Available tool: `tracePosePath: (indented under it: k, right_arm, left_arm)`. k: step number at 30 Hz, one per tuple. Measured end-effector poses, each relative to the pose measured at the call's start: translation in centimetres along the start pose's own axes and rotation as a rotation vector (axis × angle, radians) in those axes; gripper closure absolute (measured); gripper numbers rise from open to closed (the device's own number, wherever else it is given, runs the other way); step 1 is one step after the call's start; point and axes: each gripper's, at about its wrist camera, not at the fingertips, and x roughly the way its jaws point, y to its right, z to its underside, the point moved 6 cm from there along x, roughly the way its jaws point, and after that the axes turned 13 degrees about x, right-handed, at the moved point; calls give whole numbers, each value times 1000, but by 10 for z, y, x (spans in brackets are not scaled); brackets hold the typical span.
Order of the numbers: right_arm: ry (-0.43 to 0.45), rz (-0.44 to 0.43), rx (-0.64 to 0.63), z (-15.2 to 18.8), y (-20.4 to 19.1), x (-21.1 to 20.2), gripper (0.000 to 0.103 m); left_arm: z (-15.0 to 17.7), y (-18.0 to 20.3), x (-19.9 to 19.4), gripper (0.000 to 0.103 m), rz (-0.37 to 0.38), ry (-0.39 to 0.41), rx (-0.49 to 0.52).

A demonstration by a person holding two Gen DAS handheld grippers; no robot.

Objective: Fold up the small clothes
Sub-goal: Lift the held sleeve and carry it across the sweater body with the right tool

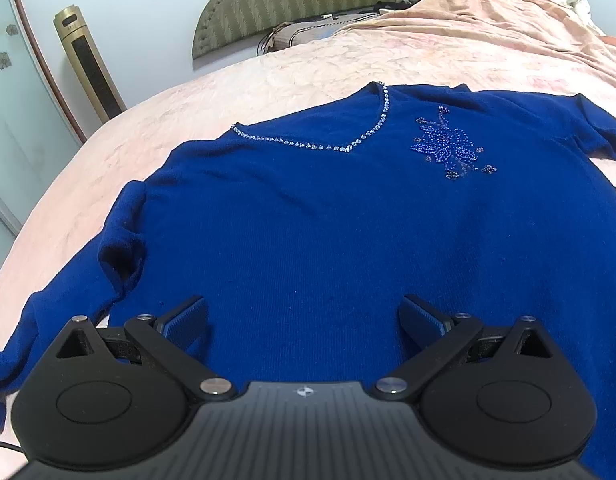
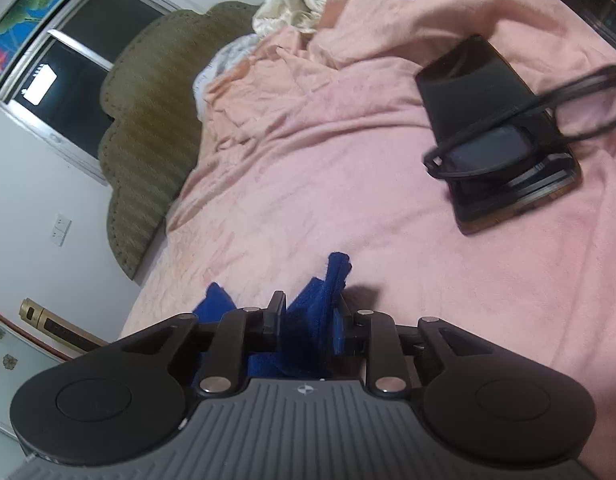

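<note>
The left gripper (image 1: 303,320) hangs over the lower body of the blue sweater (image 1: 348,220), angled down at it, its two blue-padded fingers (image 1: 187,316) spread wide apart with nothing between them. The sweater lies front-up on the pink bedspread (image 1: 267,68), its beaded V-neckline (image 1: 348,146) toward twelve o'clock and a beaded flower motif (image 1: 448,146) at about one o'clock of the gripper. One sleeve trails off toward eight o'clock and is cut by the frame edge; the other sleeve, at two o'clock, is only partly in view, and the hem is hidden beneath the gripper's body.

The right gripper (image 2: 308,320) is rolled so that its view tilts, the headboard (image 2: 147,140) leaning at ten o'clock. Its jaws stand nearly together with a bunched fold of blue fabric (image 2: 308,316) between them, a tuft sticking up toward twelve o'clock (whether the pads still press on it is hard to make out, since the cloth covers the inner faces). A dark case (image 2: 480,92) with black-framed glasses (image 2: 492,152) on it lies at two o'clock, blurred. How this fold joins the rest of the garment cannot be seen from here.
</note>
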Motion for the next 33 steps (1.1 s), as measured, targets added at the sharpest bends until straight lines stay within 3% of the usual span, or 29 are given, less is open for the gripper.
tracePosePath:
  k: [1, 3, 5, 11, 13, 19, 27, 33]
  right_arm:
    - [1, -1, -5, 1, -2, -2, 93]
    - [16, -18, -11, -4, -8, -2, 93]
    - [96, -13, -44, -18, -23, -11, 93]
    - [542, 48, -208, -74, -82, -65, 93]
    - [604, 70, -276, -77, -99, -71, 93]
    - [460, 55, -400, -35, -124, -24, 93]
    - [205, -42, -542, 76, -177, 43, 93]
    - [110, -49, -551, 123, -191, 70, 93]
  left_arm:
    - [0, 0, 0, 0, -2, 1, 2]
    - [-2, -1, 0, 0, -7, 1, 9]
    - [-4, -3, -1, 0, -20, 6, 12]
    - [-7, -16, -1, 0, -58, 11, -6]
    - [-7, -18, 1, 0, -55, 7, -10]
    - [-7, -21, 3, 0, -58, 5, -9]
    - [-4, -27, 11, 0, -62, -15, -30]
    - [-2, -33, 14, 0, -58, -18, -29]
